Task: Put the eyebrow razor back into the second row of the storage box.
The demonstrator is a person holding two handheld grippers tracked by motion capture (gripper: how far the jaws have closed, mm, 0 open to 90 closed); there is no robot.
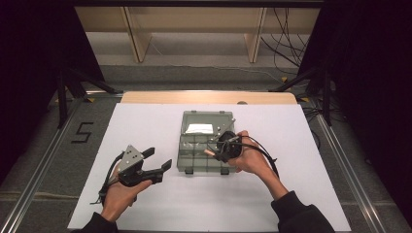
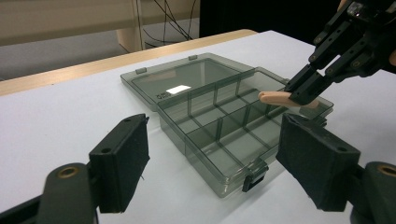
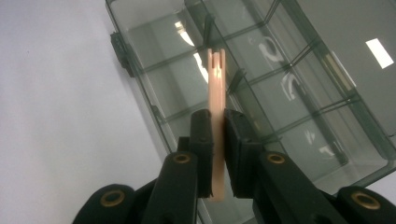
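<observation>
Peg: a slim, pale peach peg (image 3: 215,88) with a notched tip was pinched flat between the jaws of the right hand-held gripper (image 3: 217,140), held above the organiser box with its free end over the divided cells.
Box: a smoky, see-through organiser box (image 1: 203,154) lay open at the middle of the tabletop, its lid (image 2: 180,81) folded flat on the far side, two dark latches on its near edge.
Right hand-held gripper: closed tight on the peg, poised over the box's right side.
Left hand-held gripper: the left hand-held gripper (image 1: 156,161) was spread wide and held nothing, off to the left of the box and apart from it.
Tabletop: the tabletop (image 1: 145,126) wore a white sheet, with a bare wooden strip along the far edge.
</observation>
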